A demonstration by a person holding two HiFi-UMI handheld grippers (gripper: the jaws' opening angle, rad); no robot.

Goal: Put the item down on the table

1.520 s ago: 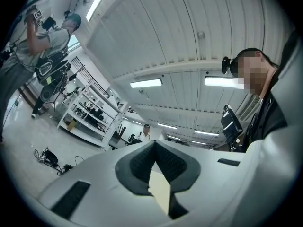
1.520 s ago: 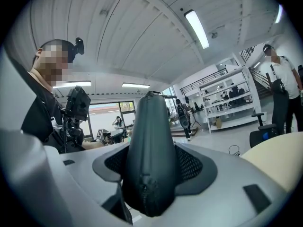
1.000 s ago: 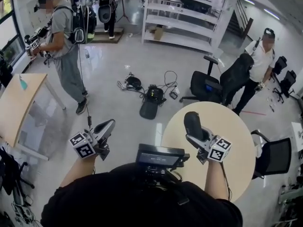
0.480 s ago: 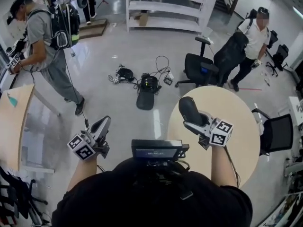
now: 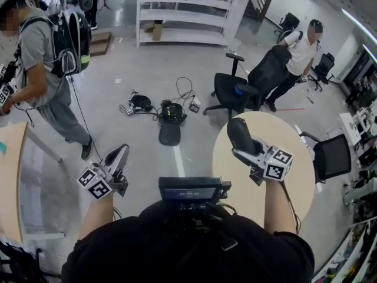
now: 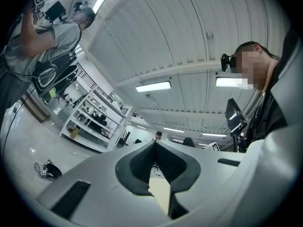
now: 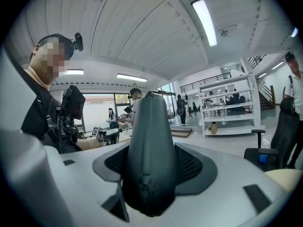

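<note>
Workshop hall, with a grey polished floor [image 5: 177, 69] running back to white shelving [image 5: 182, 16]. Two people are standing at its edges, one in a grey shirt [image 5: 41, 52] at left and one in a white shirt [image 5: 297, 49] at right, just beyond a black office chair [image 5: 232, 93]. Cables and a black bag [image 5: 169, 122] are lying mid-floor.

Round beige bench [image 5: 288, 134]: standing at the wearer's right front, with nothing showing on it.

Right gripper [image 5: 245, 152]: hovering over the near-left part of the round beige bench. Its fingers [image 7: 194, 167] are standing wide and pressing on both sides of a dark grey rounded item [image 5: 238, 135], which is jutting out beyond them. What kind of article it is cannot be told.

Left gripper [image 5: 121, 155]: hanging over bare floor, well apart from the bench. Its fingers [image 6: 142, 167] are meeting at the tips with nothing between them.

Change: compared with a second earlier, the hall is sliding leftward in the head view. The grey-shirted person is now reaching the picture's edge. The bench is staying under the right gripper, and the grip is looking unchanged.

Reading: the item is apparently being carried into place. It seems to be hanging above the bench rather than resting on it, so lowering and release are still remaining.
</note>
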